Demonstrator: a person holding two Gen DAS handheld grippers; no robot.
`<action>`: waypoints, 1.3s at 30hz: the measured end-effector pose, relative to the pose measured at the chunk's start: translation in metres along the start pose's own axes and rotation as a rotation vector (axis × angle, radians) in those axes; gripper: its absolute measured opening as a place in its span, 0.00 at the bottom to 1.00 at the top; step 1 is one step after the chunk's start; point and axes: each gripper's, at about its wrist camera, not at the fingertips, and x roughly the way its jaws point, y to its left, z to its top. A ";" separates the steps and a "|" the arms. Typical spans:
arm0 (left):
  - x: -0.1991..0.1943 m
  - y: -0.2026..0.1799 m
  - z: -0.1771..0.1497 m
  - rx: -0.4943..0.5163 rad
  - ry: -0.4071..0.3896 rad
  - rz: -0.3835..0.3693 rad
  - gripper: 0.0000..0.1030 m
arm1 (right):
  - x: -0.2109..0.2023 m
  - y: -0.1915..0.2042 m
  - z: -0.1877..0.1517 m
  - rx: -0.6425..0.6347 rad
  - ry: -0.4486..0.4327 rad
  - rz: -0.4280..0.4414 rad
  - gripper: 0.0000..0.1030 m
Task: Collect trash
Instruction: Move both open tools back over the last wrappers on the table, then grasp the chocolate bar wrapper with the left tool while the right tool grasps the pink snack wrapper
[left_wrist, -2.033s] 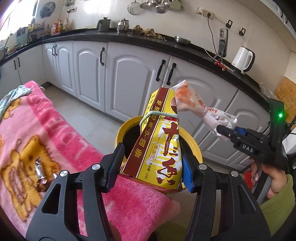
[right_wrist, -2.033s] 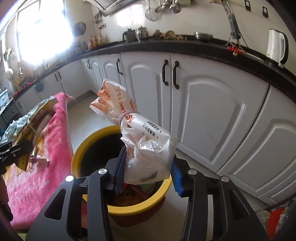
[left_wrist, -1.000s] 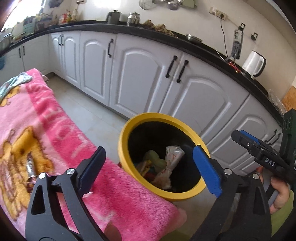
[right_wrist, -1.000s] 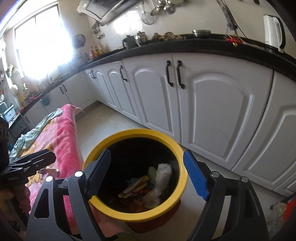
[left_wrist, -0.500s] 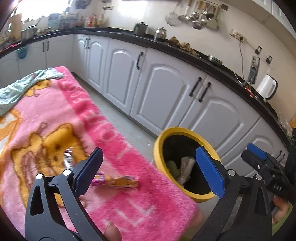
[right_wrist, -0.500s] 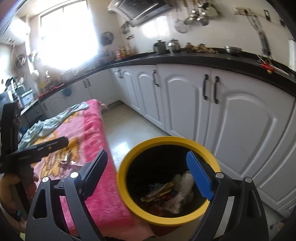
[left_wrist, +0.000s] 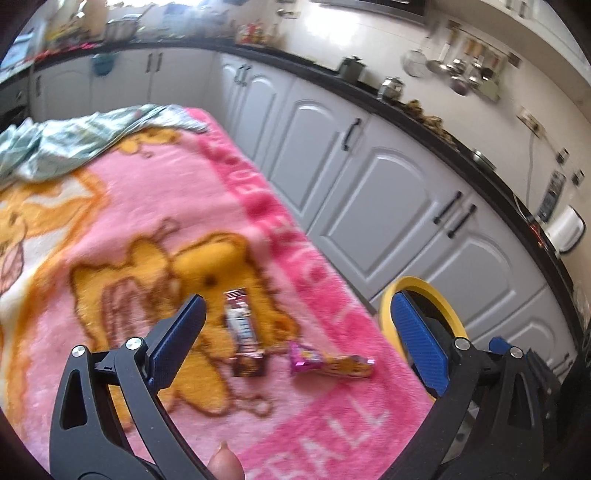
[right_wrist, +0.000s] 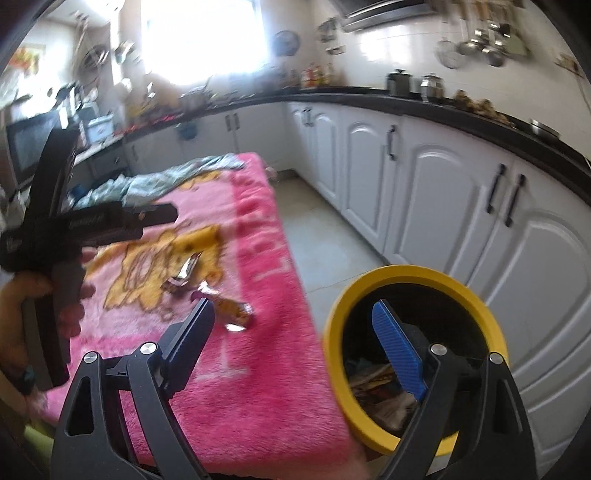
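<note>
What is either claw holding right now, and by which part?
Nothing. The left claw and the right claw are both open and empty; two wrappers lie untouched on the pink blanket.

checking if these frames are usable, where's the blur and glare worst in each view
Left wrist view: the pink blanket and the wrappers are motion-smeared, the counter top edge washed out. Right wrist view: the window blows out white, the left gripper is smeared, and the yellow bin stays fairly sharp.
</note>
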 end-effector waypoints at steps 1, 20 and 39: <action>0.000 0.007 0.000 -0.017 0.001 0.004 0.89 | 0.006 0.006 0.000 -0.018 0.010 0.009 0.82; 0.043 0.065 -0.023 -0.228 0.157 -0.067 0.48 | 0.119 0.045 -0.005 -0.115 0.219 0.135 0.67; 0.060 0.051 -0.028 -0.128 0.171 -0.009 0.06 | 0.086 0.039 -0.026 -0.071 0.214 0.181 0.08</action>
